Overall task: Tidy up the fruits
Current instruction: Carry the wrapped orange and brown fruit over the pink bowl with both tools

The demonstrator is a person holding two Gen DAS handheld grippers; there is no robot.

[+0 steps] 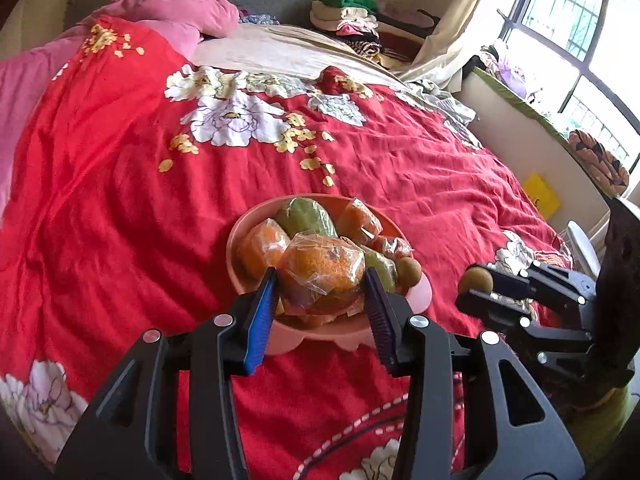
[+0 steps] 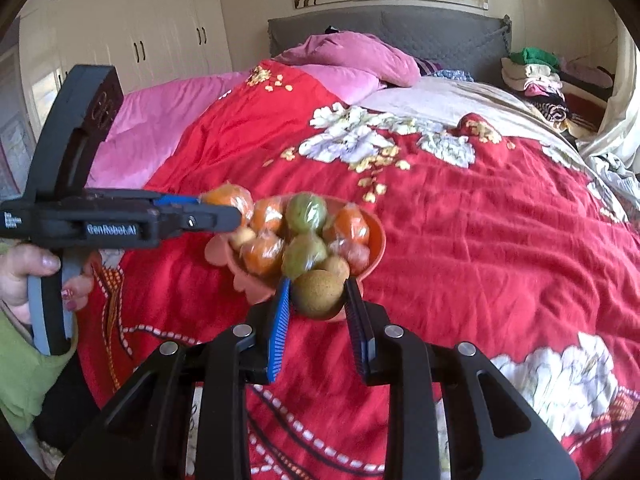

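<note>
1. Closest to me, the left gripper [image 1: 320, 280] is clamped on a plastic-wrapped orange [image 1: 322, 270], held just above the near side of the pink bowl [image 1: 236, 252]. The right gripper [image 2: 318, 290] is clamped on a brown kiwi [image 2: 318, 294], beside the bowl's right edge.
2. The step looks like setting both fruits into the bowl. I'd lower the orange slowly; the wrap looks slippery and crinkled, so loosen the grip only once the fruit rests on the others.
3. The bowl is already heaped: more wrapped oranges, a green mango-like fruit [image 1: 306, 216], a small kiwi [image 1: 408, 270] near the rim. Anything dropped on top could roll off, so I'd aim the kiwi at a gap by the rim, one fruit at a time.
4. The bowl stands on a soft red quilt [image 1: 120, 200] on a bed, not a firm base; pressing down may tip it.
5. Farther off, white and yellow flowers are printed on the quilt, then a pink pillow [image 1: 180, 8] and a grey headboard [image 2: 440, 32].
6. Beyond: folded clothes [image 1: 348, 20] in the corner, a bright window [image 1: 568, 20] on the right, white wardrobes [image 2: 132, 32] on the left.
</note>
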